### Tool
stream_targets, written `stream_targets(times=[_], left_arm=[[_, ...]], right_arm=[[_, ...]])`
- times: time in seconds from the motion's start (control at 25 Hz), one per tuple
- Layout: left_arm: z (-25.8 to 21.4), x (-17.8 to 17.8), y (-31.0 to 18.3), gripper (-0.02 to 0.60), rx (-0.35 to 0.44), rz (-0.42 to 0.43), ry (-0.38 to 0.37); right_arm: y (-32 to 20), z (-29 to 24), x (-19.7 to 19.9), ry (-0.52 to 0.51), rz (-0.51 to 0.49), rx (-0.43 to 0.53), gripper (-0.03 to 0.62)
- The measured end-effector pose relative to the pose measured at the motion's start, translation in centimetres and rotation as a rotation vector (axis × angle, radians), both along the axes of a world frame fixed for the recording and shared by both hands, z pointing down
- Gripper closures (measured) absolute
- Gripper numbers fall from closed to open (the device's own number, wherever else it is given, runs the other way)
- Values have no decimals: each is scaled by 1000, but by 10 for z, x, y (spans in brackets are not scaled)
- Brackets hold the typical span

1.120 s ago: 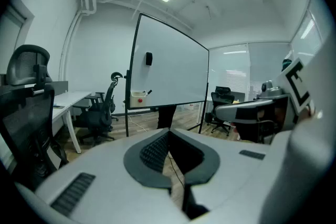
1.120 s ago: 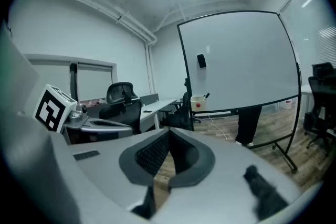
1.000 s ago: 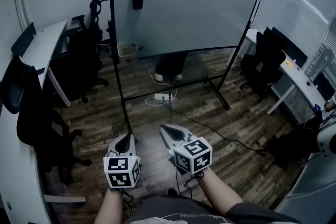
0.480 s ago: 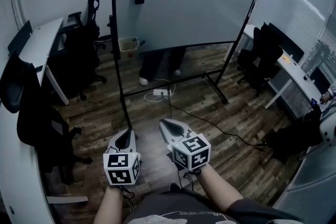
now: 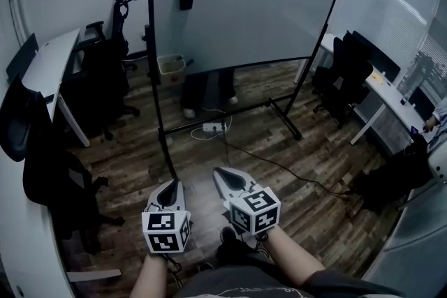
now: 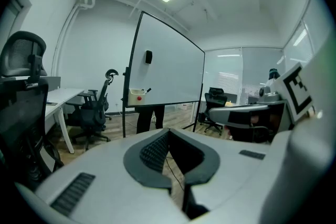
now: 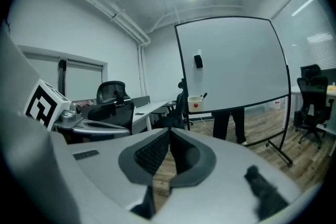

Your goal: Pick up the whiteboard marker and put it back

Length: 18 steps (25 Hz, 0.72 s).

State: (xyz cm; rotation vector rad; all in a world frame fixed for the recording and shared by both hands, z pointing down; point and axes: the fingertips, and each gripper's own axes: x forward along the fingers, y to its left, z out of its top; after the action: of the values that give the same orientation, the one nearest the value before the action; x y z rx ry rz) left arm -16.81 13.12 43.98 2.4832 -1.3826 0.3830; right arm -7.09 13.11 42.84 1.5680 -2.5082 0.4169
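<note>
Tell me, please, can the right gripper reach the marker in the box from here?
Probably not yet. The right gripper, jaws shut, hangs well short of the whiteboard, with floor between it and the marker. Nothing seems to block the way; the person must step closer.

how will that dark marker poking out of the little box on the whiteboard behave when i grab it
The slim dark marker looks rigid and probably light. It leans loosely in the pale open box, so it should lift out easily. Its apparently round body may roll if laid flat.
</note>
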Motion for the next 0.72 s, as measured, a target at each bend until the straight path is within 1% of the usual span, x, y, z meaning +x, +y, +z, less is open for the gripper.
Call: stream_targets(times=[0.12, 0.32, 0.52, 0.72], left_arm=[[6, 1, -15, 568, -5, -12, -5], [8, 6, -57, 568, 2, -40, -17], [6, 29, -106, 568, 4, -35, -35], [7, 54, -149, 568, -11, -40, -32]], right_arm=[[-19, 6, 1, 0, -6, 3, 569], [-64, 5, 8, -27, -32, 25, 569], [-116, 4, 37, -72, -15, 30, 569], [-155, 7, 64, -82, -12, 14, 569]])
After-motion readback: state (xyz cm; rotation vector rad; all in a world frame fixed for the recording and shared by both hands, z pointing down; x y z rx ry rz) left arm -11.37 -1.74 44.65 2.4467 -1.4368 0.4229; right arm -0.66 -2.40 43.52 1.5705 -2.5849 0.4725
